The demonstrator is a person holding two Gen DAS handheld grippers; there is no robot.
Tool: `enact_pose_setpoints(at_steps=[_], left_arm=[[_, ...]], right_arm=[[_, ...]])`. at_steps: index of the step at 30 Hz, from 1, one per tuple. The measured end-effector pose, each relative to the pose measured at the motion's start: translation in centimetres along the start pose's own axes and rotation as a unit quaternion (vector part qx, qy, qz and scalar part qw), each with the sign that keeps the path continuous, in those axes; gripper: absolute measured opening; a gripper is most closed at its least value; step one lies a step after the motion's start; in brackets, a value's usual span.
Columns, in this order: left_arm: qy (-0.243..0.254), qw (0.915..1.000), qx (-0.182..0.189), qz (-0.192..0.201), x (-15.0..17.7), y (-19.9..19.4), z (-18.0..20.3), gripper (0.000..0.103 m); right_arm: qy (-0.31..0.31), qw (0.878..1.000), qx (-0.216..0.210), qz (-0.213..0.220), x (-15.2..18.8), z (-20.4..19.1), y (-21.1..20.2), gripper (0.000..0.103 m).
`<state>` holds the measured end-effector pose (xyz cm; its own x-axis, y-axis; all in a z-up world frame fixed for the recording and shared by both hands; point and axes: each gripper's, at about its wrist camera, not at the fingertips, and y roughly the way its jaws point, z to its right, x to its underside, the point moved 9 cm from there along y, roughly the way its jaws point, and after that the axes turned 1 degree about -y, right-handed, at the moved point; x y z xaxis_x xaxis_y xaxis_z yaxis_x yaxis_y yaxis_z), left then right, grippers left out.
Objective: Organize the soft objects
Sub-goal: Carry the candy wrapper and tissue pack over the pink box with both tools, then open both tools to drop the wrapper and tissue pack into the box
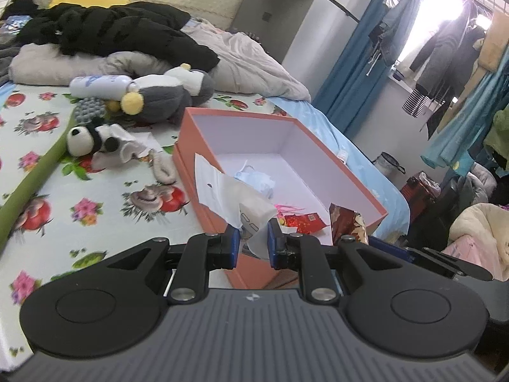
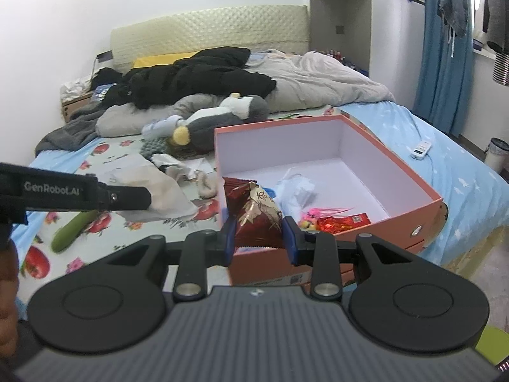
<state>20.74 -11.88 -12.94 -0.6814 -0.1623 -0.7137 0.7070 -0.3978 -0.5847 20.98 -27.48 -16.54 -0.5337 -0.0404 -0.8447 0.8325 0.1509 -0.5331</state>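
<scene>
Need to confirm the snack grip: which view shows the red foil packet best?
The right wrist view: the red foil packet sits centred, clamped in the right gripper, print readable. The left wrist view shows only part of it at the orange box's near corner.

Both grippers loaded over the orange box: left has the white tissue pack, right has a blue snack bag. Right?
One slip: the snack bag in the right gripper is dark red with gold print, not blue, as the right wrist view shows. The rest holds: the left gripper grips the white tissue pack, both at the orange box.
</scene>
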Motion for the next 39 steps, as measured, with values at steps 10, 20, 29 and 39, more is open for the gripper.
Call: enact_pose_setpoints(at_steps=[10,20,29,39], left_arm=[[0.014,0.9995,0.012,-0.027,-3.3,7.6,1.8,0.021],[0.022,0.9974,0.012,-0.067,-5.4,16.2,2.5,0.021],[0.033,0.9944,-0.004,-0.101,-5.8,22.0,1.4,0.041],[0.037,0.9966,-0.003,-0.074,-6.5,19.3,1.0,0.047]], right_arm=[[0.025,1.0,0.015,-0.004,-1.7,3.4,4.9,0.035],[0.049,0.998,0.025,-0.024,-2.6,7.4,10.8,0.035],[0.063,0.997,0.028,-0.044,-2.4,10.0,16.0,0.037],[0.072,0.996,0.028,-0.05,-2.3,9.8,15.7,0.042]])
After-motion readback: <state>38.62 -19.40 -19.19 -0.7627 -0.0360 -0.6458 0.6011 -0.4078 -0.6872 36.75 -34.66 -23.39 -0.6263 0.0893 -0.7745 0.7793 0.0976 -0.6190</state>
